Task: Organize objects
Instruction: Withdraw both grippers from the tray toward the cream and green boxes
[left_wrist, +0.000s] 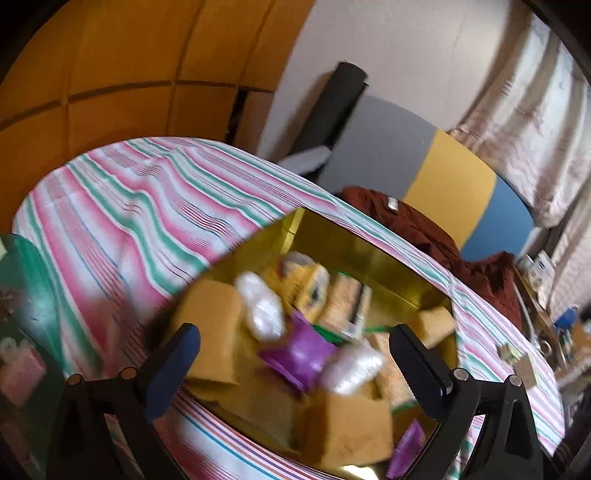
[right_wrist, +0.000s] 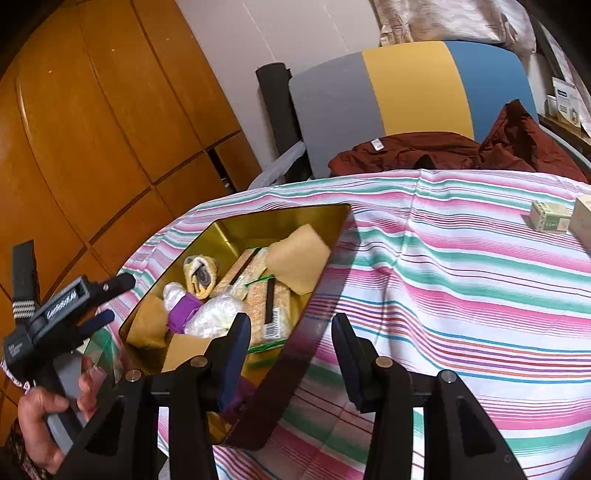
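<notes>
Gold tin sits on your striped tabletop, holding sponges and packets beneath your left hand-held gripper, jaws wide, empty. From the right wrist, your right hand-held gripper straddles the tin's near wall, wide apart.

A gold tin stands open on the striped cloth, its dark outer wall facing near. Inside lie yellow sponges, two clear plastic packets, a purple packet, a rolled yellow cloth and flat noodle packs, all touching in one pile
</notes>
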